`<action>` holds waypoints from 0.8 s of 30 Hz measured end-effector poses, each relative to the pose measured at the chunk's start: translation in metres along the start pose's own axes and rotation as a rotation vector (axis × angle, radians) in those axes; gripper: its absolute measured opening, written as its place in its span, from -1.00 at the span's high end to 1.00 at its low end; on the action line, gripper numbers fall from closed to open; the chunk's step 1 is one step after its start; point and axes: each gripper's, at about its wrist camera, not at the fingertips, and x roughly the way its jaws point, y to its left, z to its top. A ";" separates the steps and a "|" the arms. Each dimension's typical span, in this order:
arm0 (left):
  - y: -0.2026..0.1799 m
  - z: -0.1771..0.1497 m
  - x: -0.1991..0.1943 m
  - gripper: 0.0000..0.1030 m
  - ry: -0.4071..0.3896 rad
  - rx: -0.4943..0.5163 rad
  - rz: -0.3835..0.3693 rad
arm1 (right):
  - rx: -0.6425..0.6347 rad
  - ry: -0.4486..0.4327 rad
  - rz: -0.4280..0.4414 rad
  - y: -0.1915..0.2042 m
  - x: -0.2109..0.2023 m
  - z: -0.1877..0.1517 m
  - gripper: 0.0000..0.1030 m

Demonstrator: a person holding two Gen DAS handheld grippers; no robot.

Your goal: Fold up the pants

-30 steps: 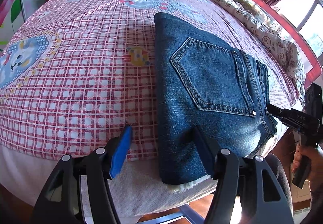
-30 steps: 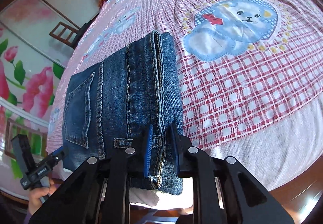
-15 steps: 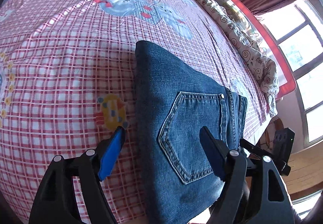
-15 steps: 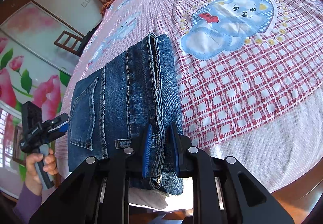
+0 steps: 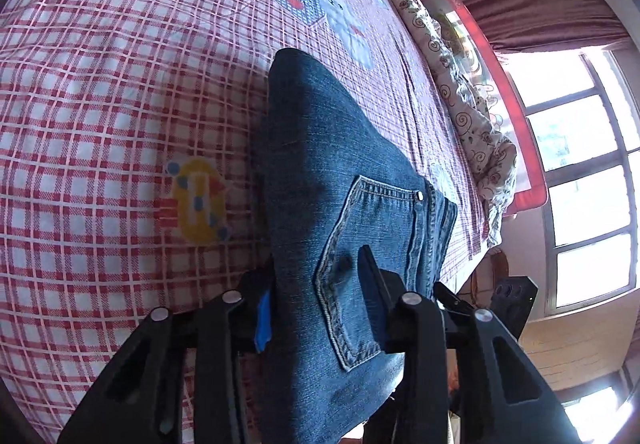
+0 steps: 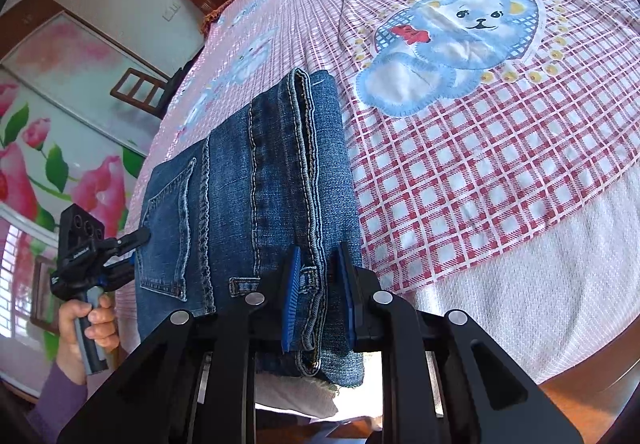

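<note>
The folded jeans (image 5: 336,204) lie on the red-and-white checked bedsheet (image 5: 100,124), their waistband end at the sheet's near edge, over the white mattress cover (image 6: 520,292). The right gripper (image 6: 318,296) is clamped on the thick seam edge of the jeans by a belt loop. The left gripper (image 5: 316,296) straddles the opposite side at the back pocket, jaws closing with the denim between them and its pads pressing the cloth. A hand (image 6: 86,324) in a purple sleeve holds its handle. A printed bear (image 6: 460,40) sits beyond the jeans.
</note>
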 end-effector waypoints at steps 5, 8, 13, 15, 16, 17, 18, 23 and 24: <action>-0.010 -0.009 -0.003 0.52 -0.036 0.091 0.104 | 0.003 -0.002 0.002 0.000 -0.002 -0.001 0.68; -0.027 -0.015 -0.001 0.56 -0.075 0.200 0.216 | 0.007 0.000 0.005 0.001 -0.003 -0.001 0.67; -0.037 -0.019 0.003 0.53 -0.110 0.278 0.292 | 0.056 -0.064 0.078 -0.007 -0.029 0.009 0.34; -0.036 -0.016 0.004 0.50 -0.110 0.265 0.291 | 0.096 -0.104 0.124 -0.017 -0.041 0.013 0.18; -0.034 -0.016 0.004 0.50 -0.110 0.259 0.288 | 0.110 -0.096 0.132 -0.021 -0.041 0.016 0.16; -0.033 -0.016 0.004 0.49 -0.113 0.257 0.286 | 0.115 -0.088 0.129 -0.025 -0.040 0.018 0.16; -0.035 -0.016 0.005 0.49 -0.116 0.252 0.285 | 0.115 -0.079 0.134 -0.027 -0.037 0.020 0.16; -0.034 -0.019 0.007 0.46 -0.117 0.246 0.294 | 0.132 -0.024 0.156 -0.029 -0.016 0.026 0.16; -0.034 -0.018 0.006 0.46 -0.116 0.245 0.293 | 0.126 -0.018 0.152 -0.028 -0.012 0.028 0.16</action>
